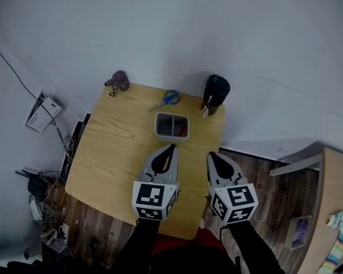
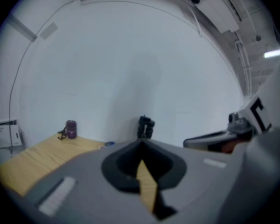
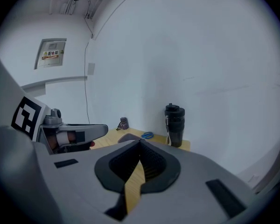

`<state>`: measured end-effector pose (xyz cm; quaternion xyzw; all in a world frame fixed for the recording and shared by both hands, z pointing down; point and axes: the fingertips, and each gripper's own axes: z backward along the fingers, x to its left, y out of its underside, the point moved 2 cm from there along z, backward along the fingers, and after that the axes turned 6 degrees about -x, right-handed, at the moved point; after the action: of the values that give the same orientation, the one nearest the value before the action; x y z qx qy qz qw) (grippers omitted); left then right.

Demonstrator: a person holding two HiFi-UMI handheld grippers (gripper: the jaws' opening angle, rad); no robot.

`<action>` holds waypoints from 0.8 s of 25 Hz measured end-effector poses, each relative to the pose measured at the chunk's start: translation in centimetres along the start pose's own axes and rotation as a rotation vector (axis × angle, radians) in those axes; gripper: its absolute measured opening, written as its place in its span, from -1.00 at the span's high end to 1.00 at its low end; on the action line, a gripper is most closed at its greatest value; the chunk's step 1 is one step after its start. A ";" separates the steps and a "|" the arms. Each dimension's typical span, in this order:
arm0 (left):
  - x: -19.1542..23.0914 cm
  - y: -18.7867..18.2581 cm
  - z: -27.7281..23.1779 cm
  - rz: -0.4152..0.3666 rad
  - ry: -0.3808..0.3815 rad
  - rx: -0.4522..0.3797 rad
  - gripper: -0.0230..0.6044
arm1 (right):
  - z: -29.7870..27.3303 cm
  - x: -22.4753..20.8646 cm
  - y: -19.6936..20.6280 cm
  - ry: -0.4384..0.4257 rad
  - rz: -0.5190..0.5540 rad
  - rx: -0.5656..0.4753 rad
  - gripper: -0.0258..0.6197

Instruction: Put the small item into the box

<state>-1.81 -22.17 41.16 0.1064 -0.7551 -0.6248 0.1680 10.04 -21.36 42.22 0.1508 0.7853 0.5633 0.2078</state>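
Head view, edges: the left claw point(image 1: 171, 149) sits over the near middle of the counter point(image 1: 111, 153). The right claw point(image 1: 211, 155) lies along the counter's right edge, its marker cube out over the floor point(image 1: 263, 173).
Open room: a strip of bare wood separates both claw tips from the box point(image 1: 158, 128). The counter's left half is bare.
Left claw state: in the left gripper view the left claw point(image 2: 142, 143) has its tips together and holds nothing.
Right claw state: in the right gripper view the right claw point(image 3: 140, 142) has its tips together and holds nothing.
Box: grey, open-topped, ahead of and between the claws. A red thing point(image 1: 182, 132) shows inside at its right; I cannot tell what it is.
Small purple item point(image 1: 120, 80): on the far left corner of the counter, well apart from the box and from both claws.
Scissors point(image 1: 167, 100): blue handles, flat on the wood just beyond the box.
Black bottle point(image 1: 216, 92): upright at the far right corner.
Surface: pale wood grain.
Room: white wall point(image 1: 160, 27) behind, dark plank floor, and a tangle of cables point(image 1: 46, 193) left of the counter.
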 end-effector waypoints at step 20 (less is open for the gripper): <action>-5.3 -1.1 10.4 -0.042 -0.080 -0.073 0.92 | 10.1 1.8 -0.9 -0.100 0.030 -0.093 0.90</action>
<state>-0.97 -11.01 37.73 0.0906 -0.7354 -0.6592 0.1283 13.54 -12.49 38.22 0.1807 0.7448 0.5938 0.2451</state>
